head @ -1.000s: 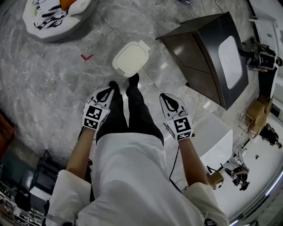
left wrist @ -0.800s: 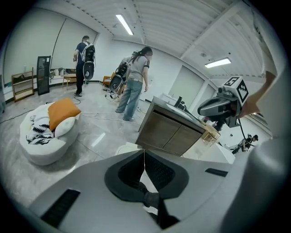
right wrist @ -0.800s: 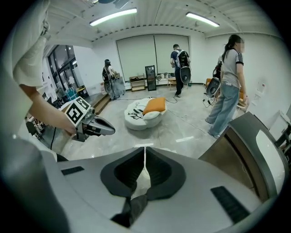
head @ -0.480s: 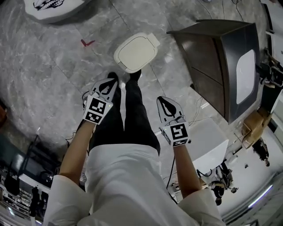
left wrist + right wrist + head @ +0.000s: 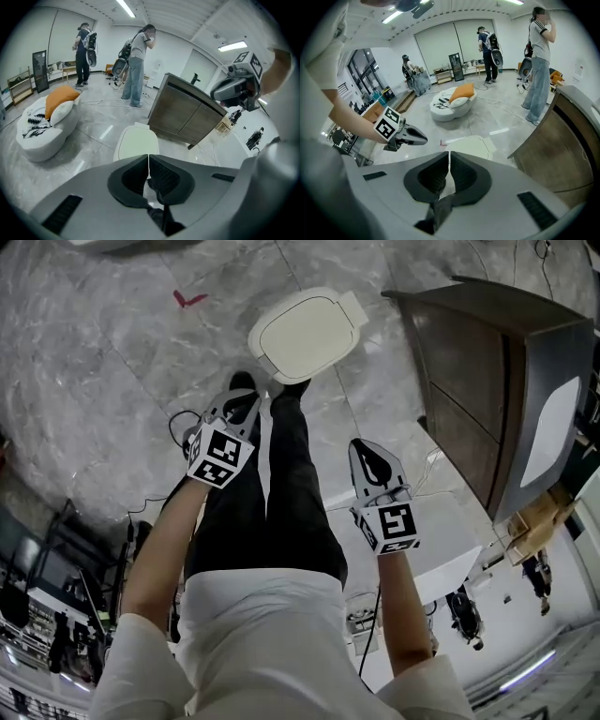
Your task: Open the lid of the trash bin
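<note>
Trash bin lid (image 5: 307, 334), top centre: smooth cream plastic, slight sheen. Floor (image 5: 112, 381): glossy grey marble-look stone w/ reflections. Cabinet (image 5: 464, 381), upper right: dark matt wood grain. Left gripper (image 5: 149, 164) shell: matt grey plastic; jaws' pads black, ribbed.

Marble floor (image 5: 112, 381) bears trash bin (image 5: 305, 332), cabinet (image 5: 469, 381), perhaps red tape (image 5: 190, 298)

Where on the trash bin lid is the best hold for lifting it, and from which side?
Probably the small tab jutting from the lid on its far edge, toward the dark cabinet. It is the only protruding part; the rest looks smooth and flush. Pinch it from that side.
</note>
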The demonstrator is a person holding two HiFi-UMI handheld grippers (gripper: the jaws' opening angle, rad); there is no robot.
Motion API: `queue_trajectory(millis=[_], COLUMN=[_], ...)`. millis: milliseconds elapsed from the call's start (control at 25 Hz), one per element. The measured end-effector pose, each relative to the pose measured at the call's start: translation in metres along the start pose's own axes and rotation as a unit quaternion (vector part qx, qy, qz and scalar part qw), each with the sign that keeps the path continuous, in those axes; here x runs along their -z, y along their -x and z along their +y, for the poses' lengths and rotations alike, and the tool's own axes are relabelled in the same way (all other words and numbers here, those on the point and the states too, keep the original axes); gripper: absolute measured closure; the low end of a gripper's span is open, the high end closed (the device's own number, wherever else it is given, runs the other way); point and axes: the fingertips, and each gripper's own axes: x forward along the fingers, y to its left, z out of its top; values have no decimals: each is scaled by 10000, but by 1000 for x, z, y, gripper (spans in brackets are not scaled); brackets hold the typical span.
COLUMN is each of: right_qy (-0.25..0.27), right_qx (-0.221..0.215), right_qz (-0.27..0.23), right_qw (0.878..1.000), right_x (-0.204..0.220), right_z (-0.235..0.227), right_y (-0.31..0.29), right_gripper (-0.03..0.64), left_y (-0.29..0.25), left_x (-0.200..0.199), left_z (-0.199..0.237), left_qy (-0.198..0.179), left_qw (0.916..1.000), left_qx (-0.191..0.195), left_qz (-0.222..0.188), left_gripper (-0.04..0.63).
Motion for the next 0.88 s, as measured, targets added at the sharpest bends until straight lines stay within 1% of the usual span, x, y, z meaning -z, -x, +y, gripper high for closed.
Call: queue_trajectory(millis=[200, 400, 720, 880], right_qy=[-136, -356, -542, -537], right_qx=[-125, -198, -416, -546], right_qz=[91, 187, 284, 309], right_qw=[9998, 9990, 9973, 9966], right_x=[18, 37, 64, 70], right_z=[-5, -13, -22, -25], right_y=[-23, -43, -67, -72], right_gripper=[584, 584, 584, 584], left_y=[-42, -79, -129, -147], left_x=[24, 58, 86, 96], left_z=[9, 10, 24, 33], left_qy=[11, 73, 131, 47], left_qw=[9996, 9986, 9961, 9936], left_qx=[-207, -159, -398, -510], left_qz=[173, 509, 776, 1007], left_gripper=[575, 575, 577, 575])
